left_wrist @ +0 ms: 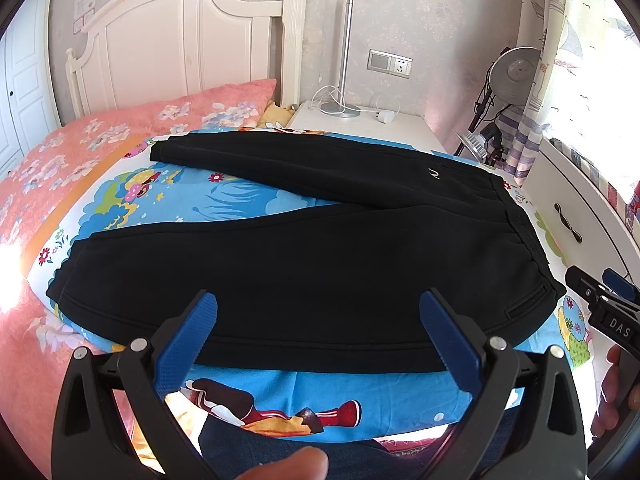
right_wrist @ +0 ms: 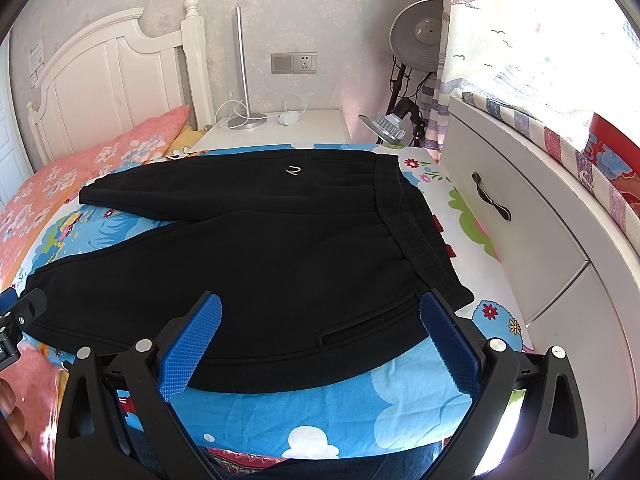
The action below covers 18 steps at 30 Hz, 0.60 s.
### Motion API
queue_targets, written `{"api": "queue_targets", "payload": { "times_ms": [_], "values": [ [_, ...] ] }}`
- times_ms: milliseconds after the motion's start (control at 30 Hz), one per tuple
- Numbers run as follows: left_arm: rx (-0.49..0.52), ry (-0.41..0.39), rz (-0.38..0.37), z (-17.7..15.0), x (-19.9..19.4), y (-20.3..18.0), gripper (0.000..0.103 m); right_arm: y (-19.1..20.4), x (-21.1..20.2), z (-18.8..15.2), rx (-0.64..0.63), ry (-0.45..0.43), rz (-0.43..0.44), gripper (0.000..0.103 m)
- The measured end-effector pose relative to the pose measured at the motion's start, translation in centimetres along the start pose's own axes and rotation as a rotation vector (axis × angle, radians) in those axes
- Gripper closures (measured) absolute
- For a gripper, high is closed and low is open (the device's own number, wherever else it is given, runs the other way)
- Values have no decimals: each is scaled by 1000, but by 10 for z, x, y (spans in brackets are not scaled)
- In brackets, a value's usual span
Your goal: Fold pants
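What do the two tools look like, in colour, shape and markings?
Both the left tool and the right tool have black plastic frames with triangular cut-outs, silver round pivot pins and two blue fingers with a studded, textured face. White letters "DAS" show on the right tool's side. No cables or sleeves are visible.

Hidden and cropped bits, both wrist views

Right hand-held gripper cut by the left view's right edge, jaws unreadable; left hand-held gripper cropped at the right view's left edge. Pants near hem behind blue pads. Paper on headboard too small to read. Sheet print partly covered.
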<state>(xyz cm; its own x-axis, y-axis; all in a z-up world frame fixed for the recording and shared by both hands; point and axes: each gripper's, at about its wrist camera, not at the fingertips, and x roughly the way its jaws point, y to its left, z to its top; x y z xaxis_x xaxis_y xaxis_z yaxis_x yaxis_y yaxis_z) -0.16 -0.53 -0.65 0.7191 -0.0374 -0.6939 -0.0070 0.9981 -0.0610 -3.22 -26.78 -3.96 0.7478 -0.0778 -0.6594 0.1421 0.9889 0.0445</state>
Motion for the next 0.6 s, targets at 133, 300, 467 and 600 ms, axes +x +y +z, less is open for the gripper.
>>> {"api": "queue_targets", "payload": {
  "times_ms": [133,300,467,600],
  "values": [
    [1,0,0,0,0,0,2,0,0,0,0,-1,0,7],
    [0,0,0,-1,1,-1,2,0,0,-1,0,0,0,7],
    [0,0,0,-1,1,0,2,0,1,-2,1,1,-1,7],
    [0,1,-1,-1,1,0,2,0,0,-1,1,1,0,7]
  ]
}}
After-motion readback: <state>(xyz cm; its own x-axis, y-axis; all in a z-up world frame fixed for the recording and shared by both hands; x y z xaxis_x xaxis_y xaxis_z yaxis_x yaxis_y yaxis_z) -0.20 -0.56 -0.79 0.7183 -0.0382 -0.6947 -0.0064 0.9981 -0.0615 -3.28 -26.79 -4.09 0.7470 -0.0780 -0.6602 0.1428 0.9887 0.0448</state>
